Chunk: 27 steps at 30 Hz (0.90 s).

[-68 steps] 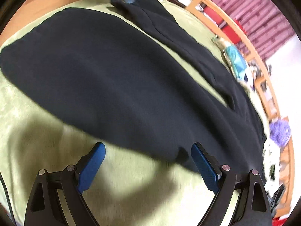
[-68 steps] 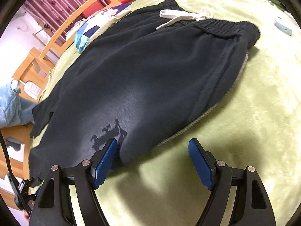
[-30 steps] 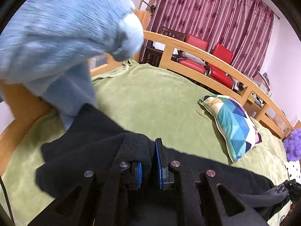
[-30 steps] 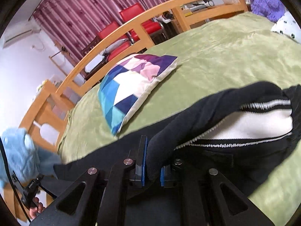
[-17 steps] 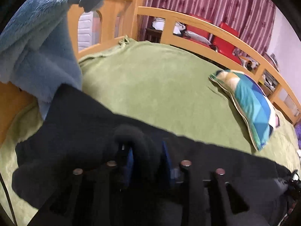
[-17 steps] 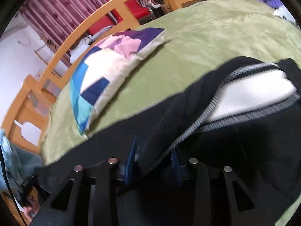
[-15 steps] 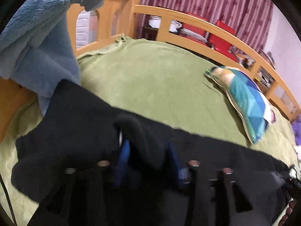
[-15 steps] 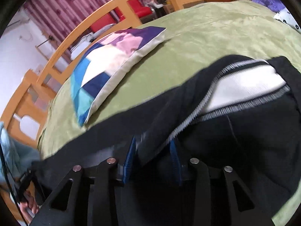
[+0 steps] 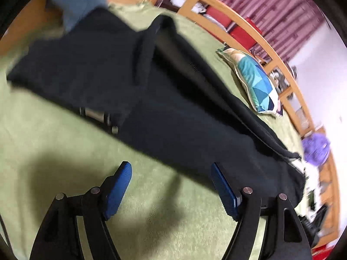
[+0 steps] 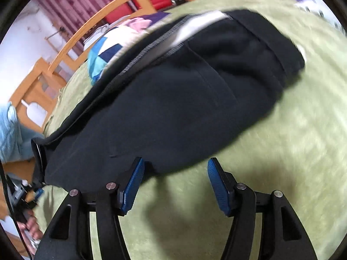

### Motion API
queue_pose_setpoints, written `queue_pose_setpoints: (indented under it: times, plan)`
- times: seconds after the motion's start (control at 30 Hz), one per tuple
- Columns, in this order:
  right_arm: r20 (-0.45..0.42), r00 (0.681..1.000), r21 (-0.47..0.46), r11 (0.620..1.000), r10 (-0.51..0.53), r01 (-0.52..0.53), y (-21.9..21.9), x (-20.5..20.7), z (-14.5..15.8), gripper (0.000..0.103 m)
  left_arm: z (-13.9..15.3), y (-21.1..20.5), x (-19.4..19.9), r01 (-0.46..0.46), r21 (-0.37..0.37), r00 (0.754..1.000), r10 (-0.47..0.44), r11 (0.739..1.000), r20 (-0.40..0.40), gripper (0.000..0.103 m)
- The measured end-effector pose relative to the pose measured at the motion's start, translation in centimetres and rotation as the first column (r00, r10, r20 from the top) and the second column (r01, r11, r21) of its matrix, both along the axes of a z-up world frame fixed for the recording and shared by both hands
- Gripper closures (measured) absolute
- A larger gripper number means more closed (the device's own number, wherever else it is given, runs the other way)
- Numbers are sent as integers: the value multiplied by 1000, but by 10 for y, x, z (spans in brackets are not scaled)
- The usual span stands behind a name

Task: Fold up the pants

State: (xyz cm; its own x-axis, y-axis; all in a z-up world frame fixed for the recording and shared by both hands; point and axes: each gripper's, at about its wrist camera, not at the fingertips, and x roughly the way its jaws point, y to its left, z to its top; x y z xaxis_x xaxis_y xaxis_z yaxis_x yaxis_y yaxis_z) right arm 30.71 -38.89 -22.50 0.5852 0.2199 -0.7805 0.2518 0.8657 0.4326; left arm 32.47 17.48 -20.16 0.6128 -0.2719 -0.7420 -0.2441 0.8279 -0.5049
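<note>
The black pants (image 9: 164, 99) lie folded lengthwise across the green bed (image 9: 43, 134), one long edge facing both grippers. The left gripper (image 9: 171, 184) hangs over bare blanket just short of that edge, fingers (image 9: 118, 188) spread wide and holding nothing. The right gripper (image 10: 174, 184) is likewise released; its left finger (image 10: 132, 186) sits at the pants' (image 10: 173, 99) near edge, the other over open blanket. A patterned pillow (image 9: 253, 84) lies just beyond the far edge, beside the wooden bed rail (image 9: 258, 36). Open bed (image 10: 292, 140) lies right of the waistband.
</note>
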Motion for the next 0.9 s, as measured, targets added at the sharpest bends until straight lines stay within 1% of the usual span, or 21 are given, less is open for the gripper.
queue_pose_setpoints:
  times: [0.1, 0.13, 0.17, 0.23, 0.27, 0.33, 0.4, 0.43, 0.47, 0.5, 0.53, 0.57, 0.6, 0.63, 0.67, 0.77, 0.8, 0.9]
  plan:
    - [34, 998, 71, 996, -47, 45, -14, 2, -9, 42, -18, 6, 8, -22, -49, 1000, 22, 999, -13, 29]
    - [39, 997, 83, 995, -60, 57, -17, 6, -11, 41, -21, 7, 12, -35, -57, 999, 35, 998, -1, 29]
    - [44, 996, 98, 993, -76, 71, -20, 10, -13, 41, -22, 8, 17, -42, -56, 999, 43, 998, 18, 29]
    - [53, 993, 132, 986, -106, 98, -26, 23, -19, 37, -25, 6, 31, -49, -47, 998, 50, 998, 24, 29]
    - [52, 992, 136, 985, -116, 108, -27, 31, -21, 37, -26, 6, 40, -56, -48, 998, 57, 997, 25, 29]
    - [75, 987, 126, 984, -139, 129, -26, 47, -21, 31, -26, 4, 53, -82, -49, 996, 84, 995, 31, 29]
    - [73, 985, 115, 982, -159, 150, -25, 64, -21, 30, -24, 4, 70, -113, -51, 993, 115, 992, 29, 29]
    - [74, 981, 117, 979, -178, 169, -26, 74, -22, 30, -24, 3, 75, -124, -50, 992, 126, 991, 30, 31]
    - [76, 978, 113, 976, -195, 185, -27, 82, -22, 31, -24, 2, 80, -137, -40, 990, 138, 990, 26, 38]
    - [73, 974, 95, 974, -215, 208, -28, 86, -21, 48, -25, 1, 83, -162, 0, 987, 162, 987, 11, 61]
    - [63, 969, 54, 970, -239, 236, -28, 88, -19, 84, -25, 0, 84, -172, 40, 985, 172, 984, -1, 75]
    - [61, 970, 51, 971, -236, 233, -30, 89, -20, 88, -26, 0, 84, -151, 39, 989, 151, 988, 1, 88]
    - [82, 966, 86, 967, -246, 240, -34, 82, -19, 90, -25, 2, 80, -140, 11, 990, 140, 990, 12, 90]
    - [98, 959, 102, 962, -264, 255, -35, 75, -17, 91, -23, 3, 75, -143, 3, 990, 143, 990, 17, 91]
    - [108, 959, 96, 963, -261, 251, -34, 68, -11, 91, -21, 2, 70, -143, 4, 990, 143, 990, 16, 91]
    - [120, 959, 84, 965, -256, 247, -35, 43, 3, 92, -11, -7, 43, -130, 30, 991, 129, 991, 17, 92]
    - [116, 960, 79, 966, -254, 246, -37, 34, 8, 92, -8, -11, 27, -123, 34, 992, 122, 992, 14, 92]
    - [101, 964, 63, 969, -245, 239, -49, -6, 20, 92, -5, -17, -17, -99, 16, 995, 99, 995, -2, 92]
